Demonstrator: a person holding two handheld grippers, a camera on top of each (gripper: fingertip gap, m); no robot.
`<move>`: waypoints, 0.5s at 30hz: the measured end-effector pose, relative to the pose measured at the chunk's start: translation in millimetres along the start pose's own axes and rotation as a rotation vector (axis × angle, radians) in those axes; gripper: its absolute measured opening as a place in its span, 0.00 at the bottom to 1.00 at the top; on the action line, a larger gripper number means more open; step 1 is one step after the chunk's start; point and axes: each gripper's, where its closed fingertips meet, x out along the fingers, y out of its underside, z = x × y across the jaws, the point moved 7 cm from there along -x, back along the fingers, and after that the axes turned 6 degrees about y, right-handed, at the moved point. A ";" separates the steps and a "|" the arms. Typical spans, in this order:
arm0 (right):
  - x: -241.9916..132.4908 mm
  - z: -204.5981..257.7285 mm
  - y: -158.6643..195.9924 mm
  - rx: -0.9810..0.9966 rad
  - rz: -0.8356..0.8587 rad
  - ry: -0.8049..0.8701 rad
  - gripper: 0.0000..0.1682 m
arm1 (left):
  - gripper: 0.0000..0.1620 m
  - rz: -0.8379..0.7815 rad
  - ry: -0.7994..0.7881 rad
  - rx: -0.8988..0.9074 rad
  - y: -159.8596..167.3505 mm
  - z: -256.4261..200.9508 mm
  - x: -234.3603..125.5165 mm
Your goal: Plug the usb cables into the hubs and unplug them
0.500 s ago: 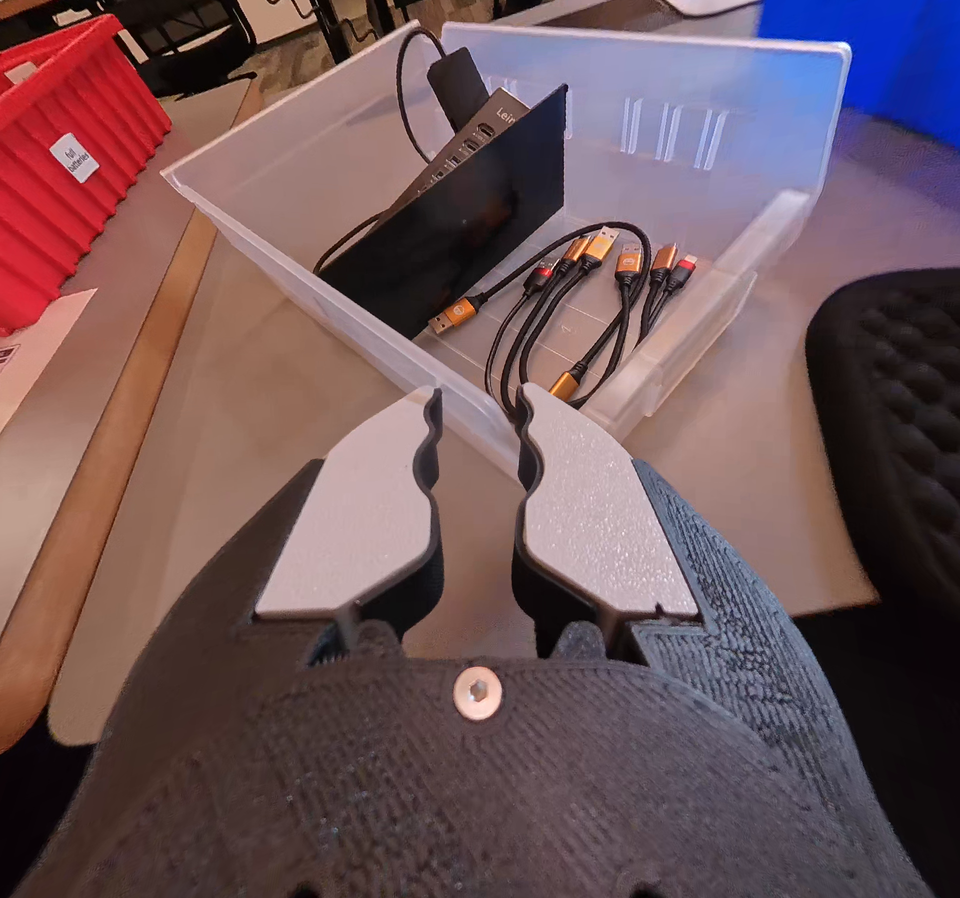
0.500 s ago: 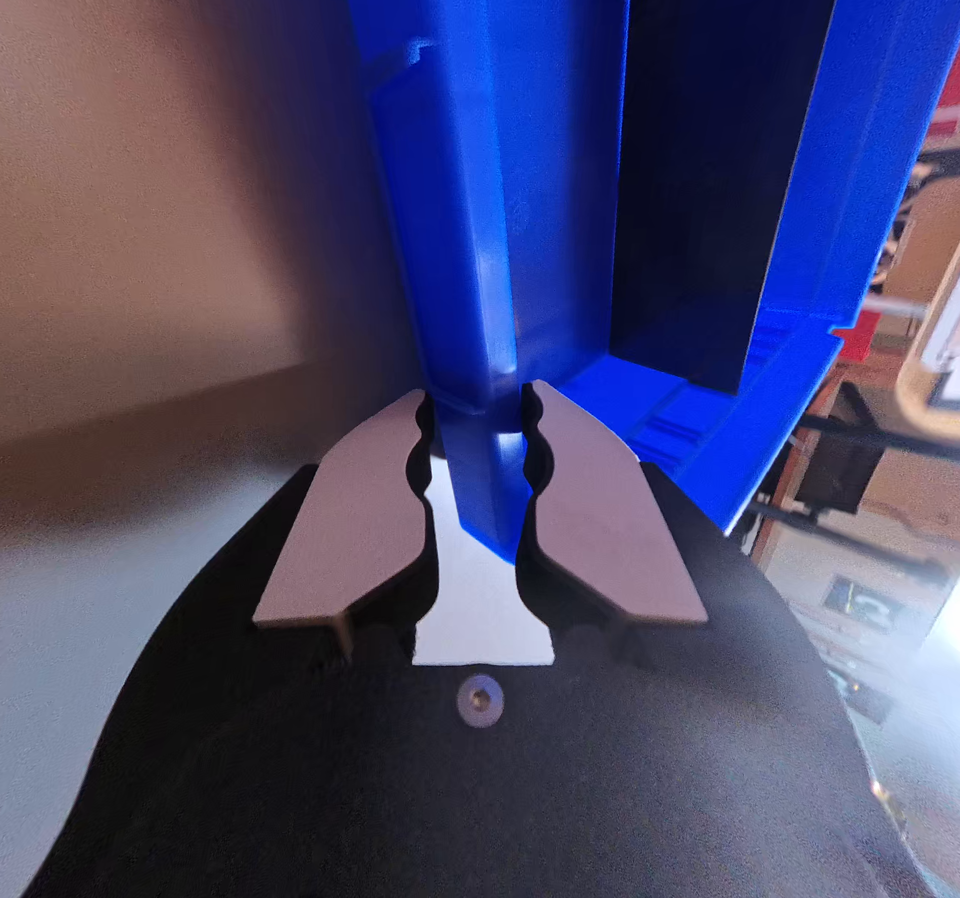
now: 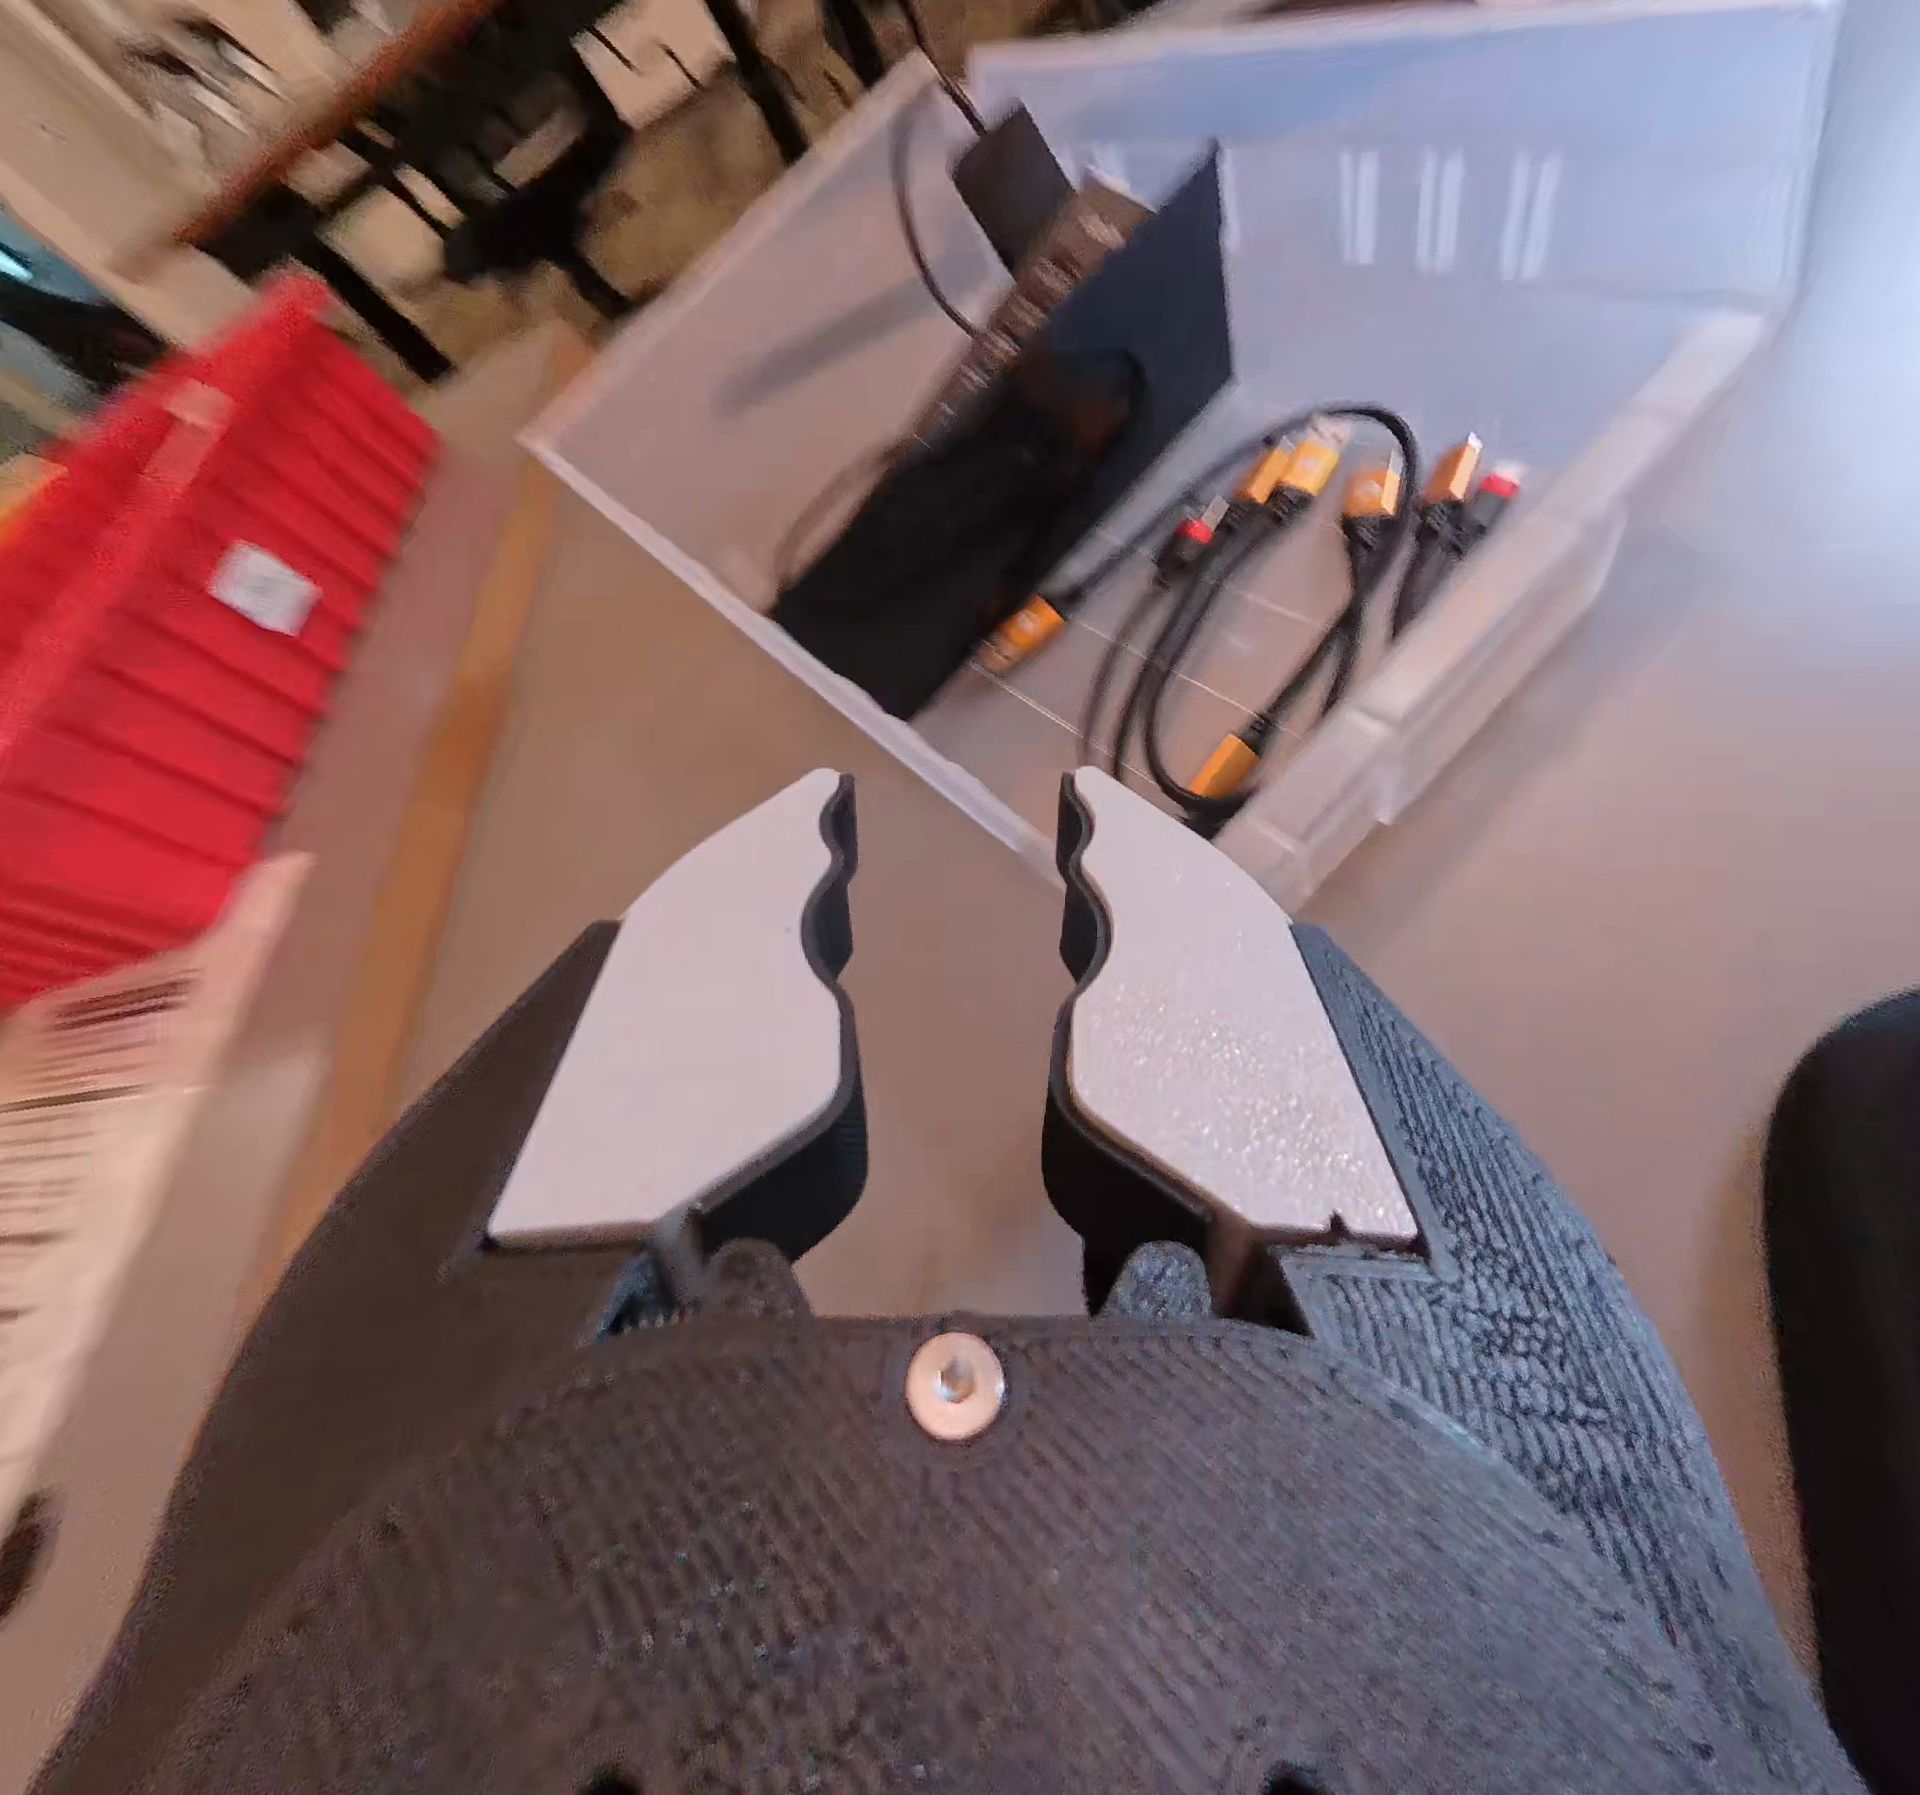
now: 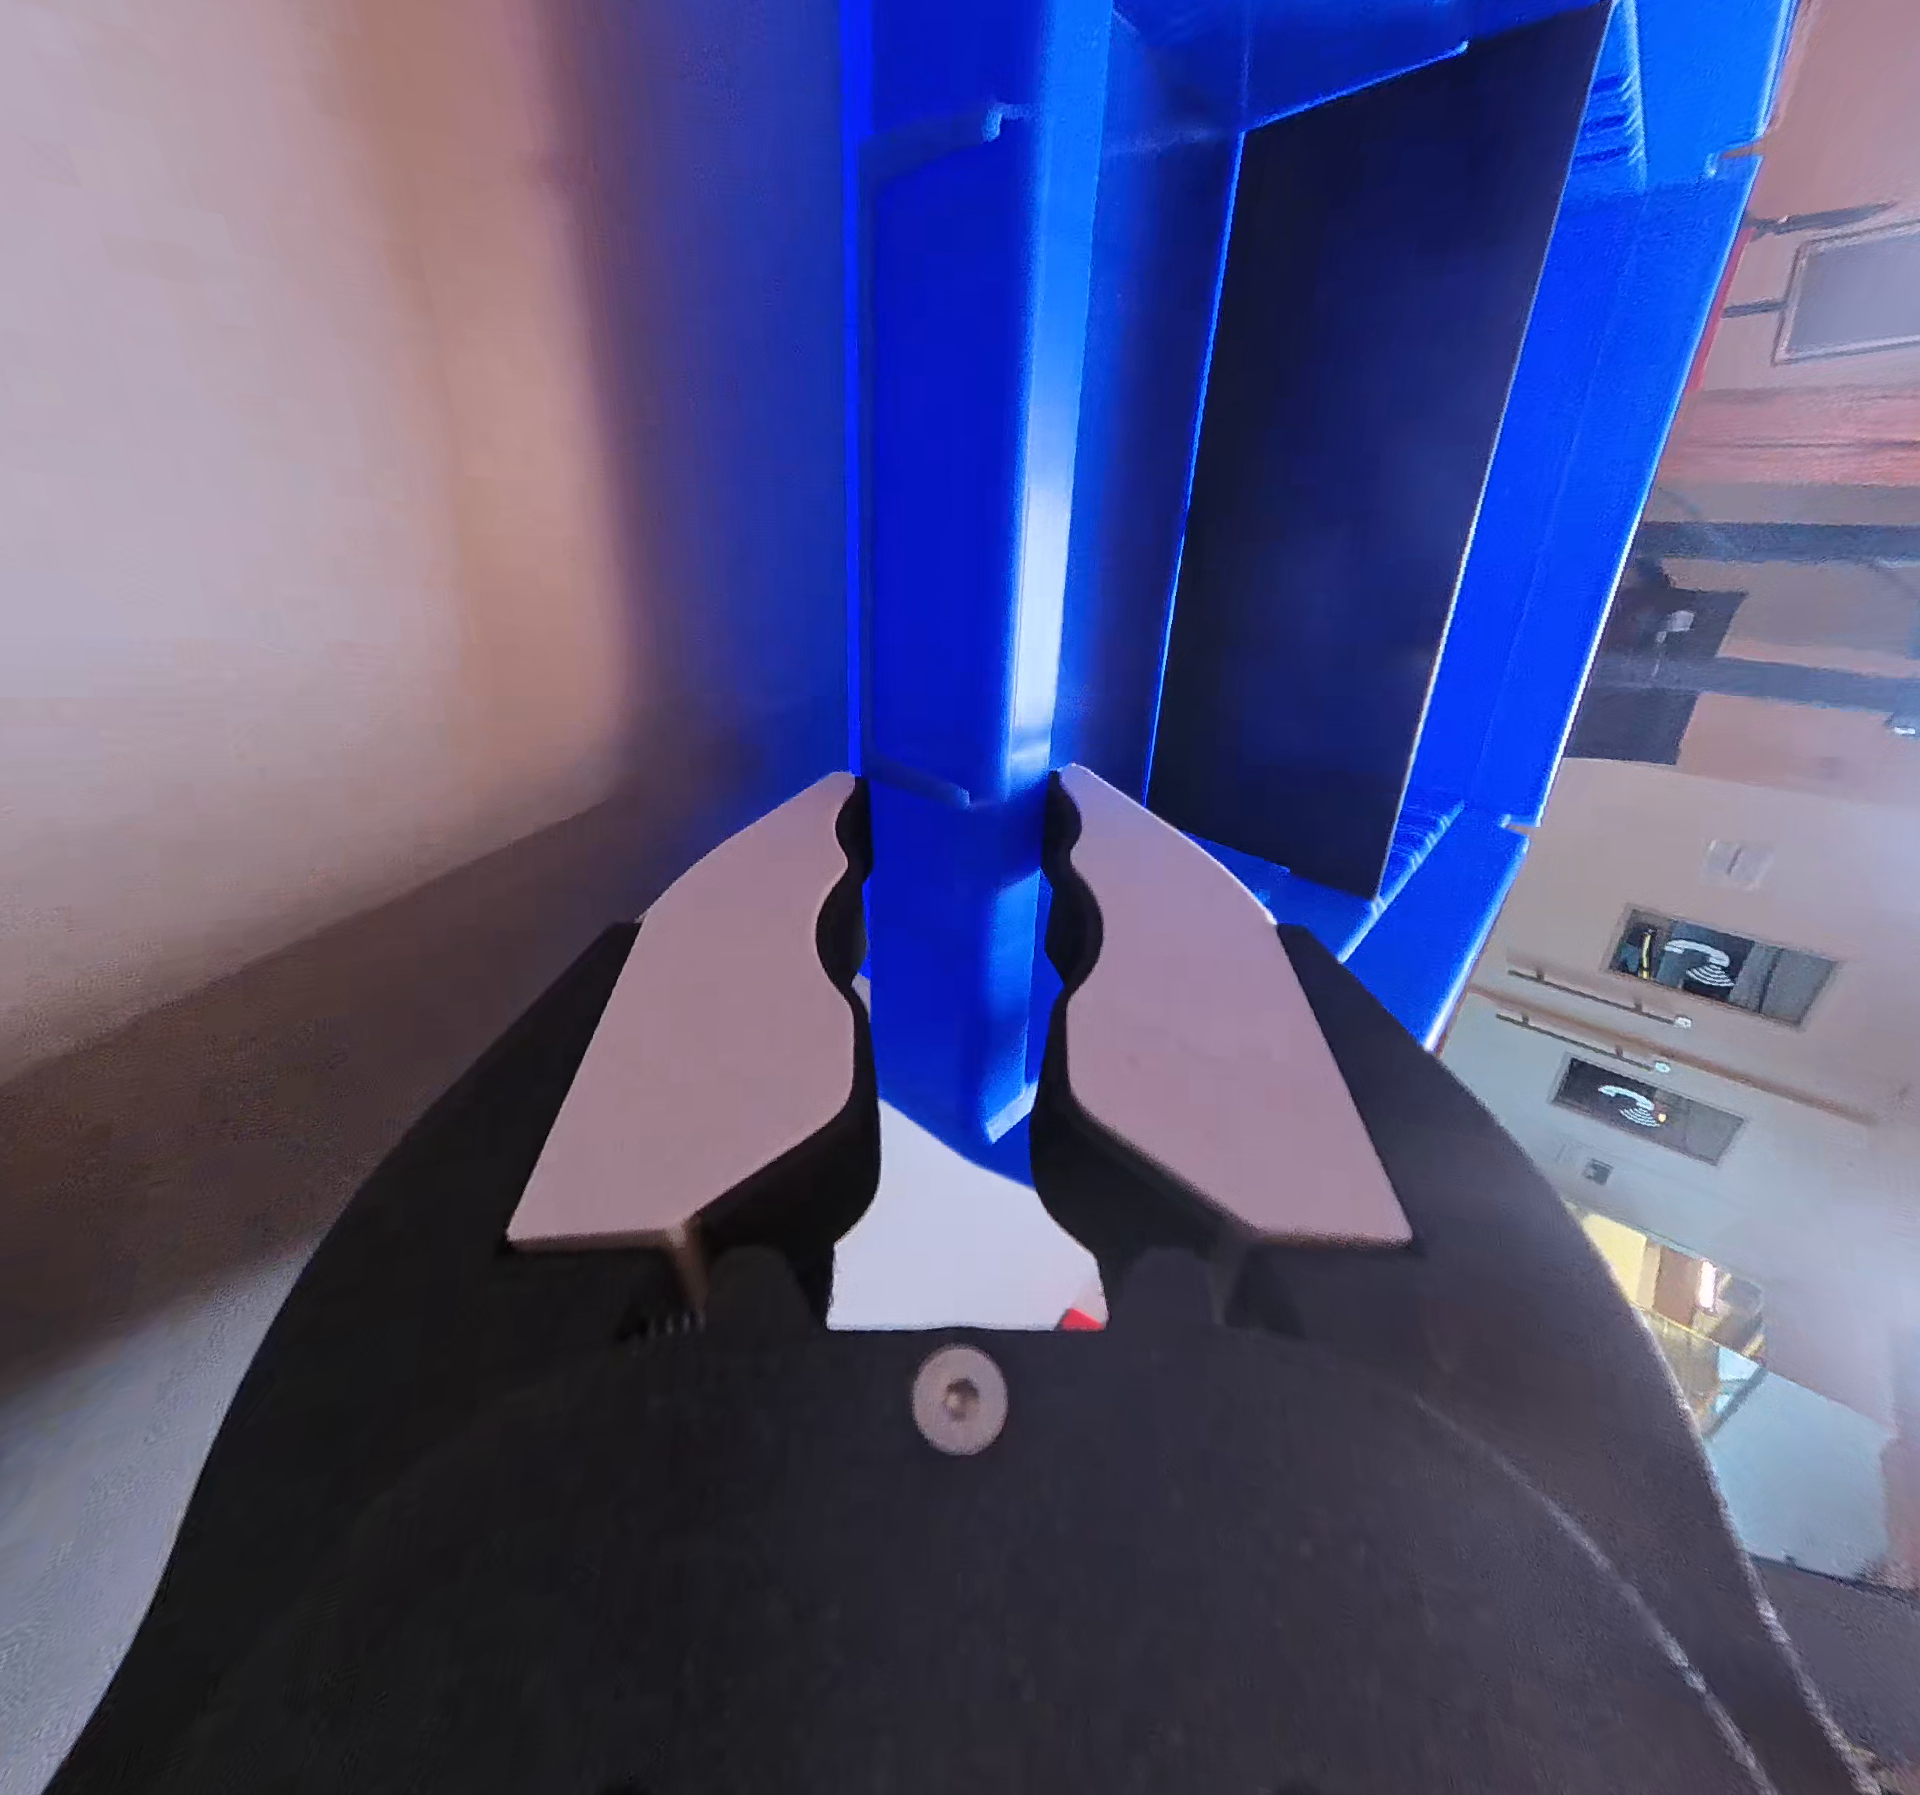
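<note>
A clear plastic bin [image 3: 748, 332] sits on the grey table ahead of my left gripper [image 3: 956, 800]. Inside it, several black USB cables with orange plugs [image 3: 1299, 478] lie on the floor at the right, and a dark hub [image 3: 1049, 291] with its black cord leans against a black divider panel [image 3: 1122, 343] at the left. My left gripper is open and empty, just short of the bin's near wall. My right gripper [image 4: 951, 800] is shut on the edge of a blue plastic bin [image 4: 966, 498], held tilted in the air.
A red ribbed crate [image 3: 177, 602] with a white label stands at the left on a wood-edged table. White papers [image 3: 94, 1070] lie at the near left. A black mesh chair back [image 3: 1849, 1278] is at the right. Desks and chairs blur beyond. The grippers' ends are close to 65 cm from one another.
My left gripper has swung and tilted, so the view is rotated and blurred, and its jaws stand a little wider. The blue bin has shifted in the right view, still gripped.
</note>
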 end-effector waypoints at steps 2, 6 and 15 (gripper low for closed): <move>11.5 -7.8 6.2 -0.003 0.000 0.010 0.19 | 0.22 -0.077 -0.078 0.103 -19.9 -2.3 -22.5; 25.6 -17.7 2.9 -0.016 -0.004 0.002 0.19 | 0.24 -0.048 0.201 0.319 -46.3 -61.3 -12.9; 32.4 -19.6 -3.2 -0.002 -0.033 0.040 0.19 | 0.19 0.401 0.374 0.646 -13.1 -89.3 92.2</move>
